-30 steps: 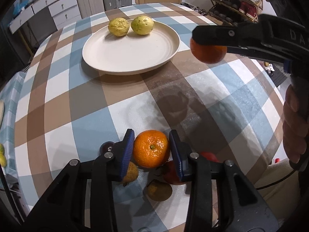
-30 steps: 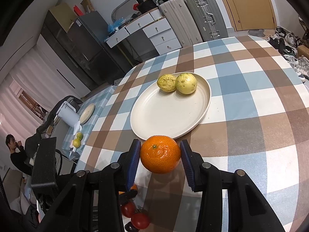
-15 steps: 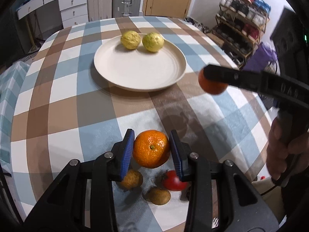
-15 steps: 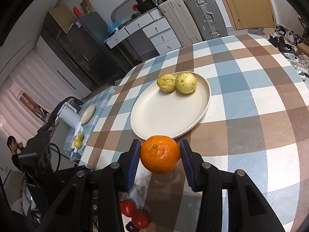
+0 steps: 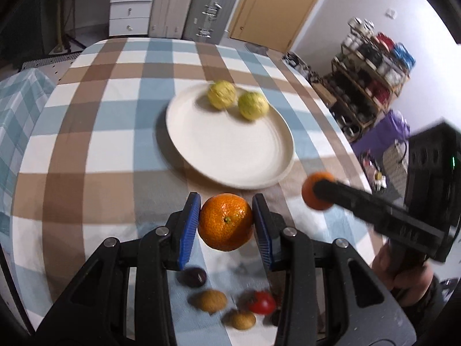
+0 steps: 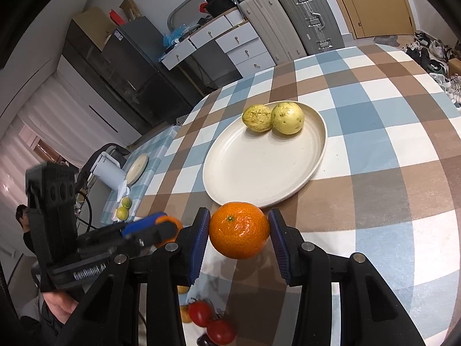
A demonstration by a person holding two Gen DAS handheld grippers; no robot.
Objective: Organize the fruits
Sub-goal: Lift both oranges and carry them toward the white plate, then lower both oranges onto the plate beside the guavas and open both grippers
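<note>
Left jaws: my left gripper [image 5: 226, 223] was clenched on an orange [image 5: 226, 226], blue pads pressed to both its sides.
Right jaws: my right gripper [image 6: 239, 232] was clamped on a second orange [image 6: 239, 230] in the same way.
What changed: a second before, my left orange hung low over the loose fruit near the table edge; by this moment I had lifted it and carried it toward the plate [image 5: 201, 155], so it sat just short of the near rim. My right gripper had barely moved and its orange waited beside that same rim.
Grip over that second: neither pair of jaws had widened or tightened.
Plate: two yellow fruits [image 6: 273, 118] lay touching at its far side; the rest was bare.
Left behind: tomatoes [image 6: 213, 321], brownish fruits [image 5: 210, 300] and a dark one [image 5: 193, 277] on the checked tablecloth [image 5: 86, 144].
Meaning for the task: I judged both oranges were ready to go onto the plate's open area, neither set down yet.
</note>
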